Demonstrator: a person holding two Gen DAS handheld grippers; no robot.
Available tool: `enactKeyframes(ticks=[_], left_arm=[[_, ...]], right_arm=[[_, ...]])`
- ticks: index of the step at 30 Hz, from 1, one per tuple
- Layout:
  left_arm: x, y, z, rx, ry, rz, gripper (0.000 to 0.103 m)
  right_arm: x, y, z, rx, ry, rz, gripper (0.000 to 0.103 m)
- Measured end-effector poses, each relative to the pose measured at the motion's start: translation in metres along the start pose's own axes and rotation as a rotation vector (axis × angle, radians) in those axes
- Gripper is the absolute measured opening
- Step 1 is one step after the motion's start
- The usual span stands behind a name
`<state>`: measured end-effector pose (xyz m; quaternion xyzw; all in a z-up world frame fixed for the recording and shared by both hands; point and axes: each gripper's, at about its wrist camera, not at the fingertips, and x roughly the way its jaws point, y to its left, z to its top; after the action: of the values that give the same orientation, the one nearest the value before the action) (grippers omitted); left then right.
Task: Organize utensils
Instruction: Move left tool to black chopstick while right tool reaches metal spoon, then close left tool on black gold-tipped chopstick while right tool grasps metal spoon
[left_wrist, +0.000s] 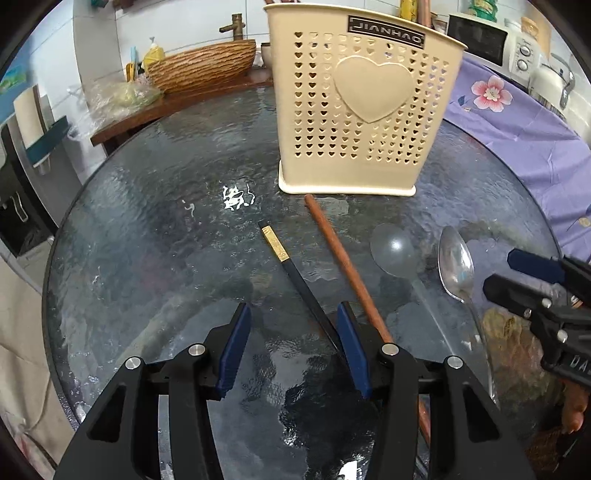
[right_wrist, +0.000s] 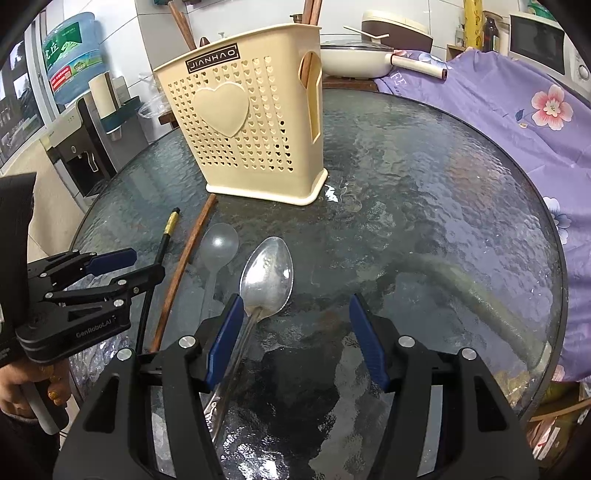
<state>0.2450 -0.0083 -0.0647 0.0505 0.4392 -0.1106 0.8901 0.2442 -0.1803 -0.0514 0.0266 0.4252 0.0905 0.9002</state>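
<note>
1. Left gripper (left_wrist: 293, 325): black frame, blue pads, jaws spread and pinching nothing. The black chopstick with a gold band (left_wrist: 295, 275) runs between the pads, hard against the right-hand one; whether it touches cannot be told.
2. Right gripper (right_wrist: 295, 317): same make, jaws spread and empty. The steel spoon (right_wrist: 266, 275) lies with its handle along the inner face of the left pad, bowl just ahead of the tips.
3. Reddish-brown wooden chopstick (left_wrist: 347, 269): flat on the glass, just outside the left gripper's right pad.
4. Clear plastic spoon (left_wrist: 395, 251): flat, between the wooden chopstick and the steel spoon.
5. Cream perforated plastic utensil holder with a raised heart (left_wrist: 364, 107): upright, well ahead of both grippers; brown sticks already stand in it.
6. Progress, as judged: four pieces remain loose; most of the sorting is left.
7. Round dark textured-glass table (right_wrist: 424, 206): open room to the right gripper's right; the utensils lie crowded between the two grippers, and the rim curves near behind both.
</note>
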Motion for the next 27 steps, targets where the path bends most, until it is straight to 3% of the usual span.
enactKeyframes(ticks=[7,12,27], left_arm=[[0.010,-0.007,0.012,0.019,0.002,0.014,0.047],[0.017,0.001,0.023,0.003,0.005,0.025,0.033],[0.027,0.003,0.036,-0.021,0.004,0.033,0.019]], right_arm=[[0.007,0.016,-0.001,-0.043,0.021,-0.020,0.060],[0.014,0.023,-0.002,-0.067,0.048,-0.042,0.060],[0.034,0.037,0.007,-0.086,0.075,-0.098,0.059]])
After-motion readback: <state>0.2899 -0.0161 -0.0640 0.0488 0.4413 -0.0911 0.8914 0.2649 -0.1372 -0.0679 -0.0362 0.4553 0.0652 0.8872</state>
